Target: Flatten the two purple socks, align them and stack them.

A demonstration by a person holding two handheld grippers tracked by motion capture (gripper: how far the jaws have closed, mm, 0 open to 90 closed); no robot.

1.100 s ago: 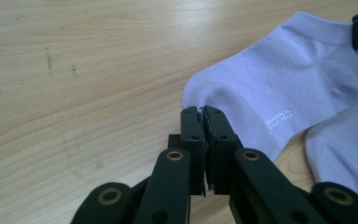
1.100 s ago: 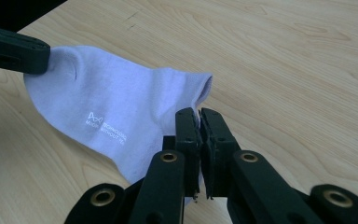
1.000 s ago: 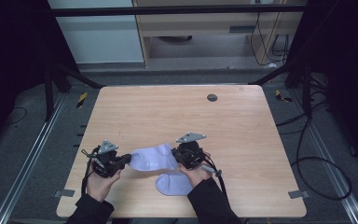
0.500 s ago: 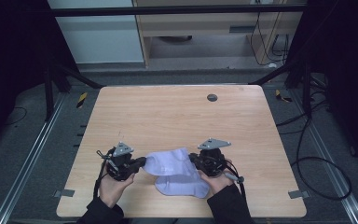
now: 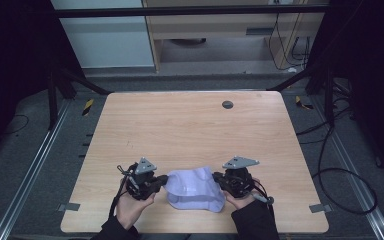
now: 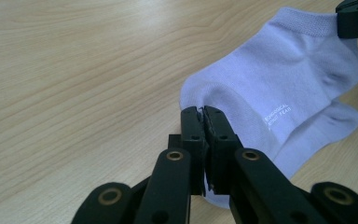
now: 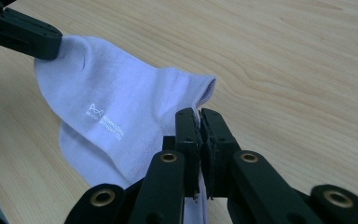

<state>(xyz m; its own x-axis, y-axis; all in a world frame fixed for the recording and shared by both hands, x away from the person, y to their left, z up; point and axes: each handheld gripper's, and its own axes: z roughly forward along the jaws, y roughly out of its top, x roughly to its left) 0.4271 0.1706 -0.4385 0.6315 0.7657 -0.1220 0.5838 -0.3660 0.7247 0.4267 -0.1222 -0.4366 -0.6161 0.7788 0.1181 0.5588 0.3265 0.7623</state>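
At the bottom centre of the high view, the pale lilac knitted ankle sock (image 5: 195, 189) lies near the front edge of the light wooden counter (image 5: 190, 125), stretched between the two hands. Its long axis runs left to right across the frame, so the coming move probably turns on how the two ends travel relative to each other.

The left claw (image 5: 164, 180) sits at the sock's left end, lower left of centre, and is clenched on the fabric. In the left gripper view the closed jaws pinch an edge of the sock (image 6: 270, 102), which spreads away to the upper right of that frame. The right claw (image 5: 217, 179) is clenched on the opposite end. In the right gripper view the shut jaws bite near the open cuff of the sock (image 7: 121, 112), which spreads to the upper left, where the other claw (image 7: 46, 44) grips it. Both are equally near the sock.

Whether there is a second sock beneath is hard to tell; a lower layer shows. The small white lettering is too fine to read. Farther off, a small dark round disc (image 5: 227, 104) lies near the counter's far edge.
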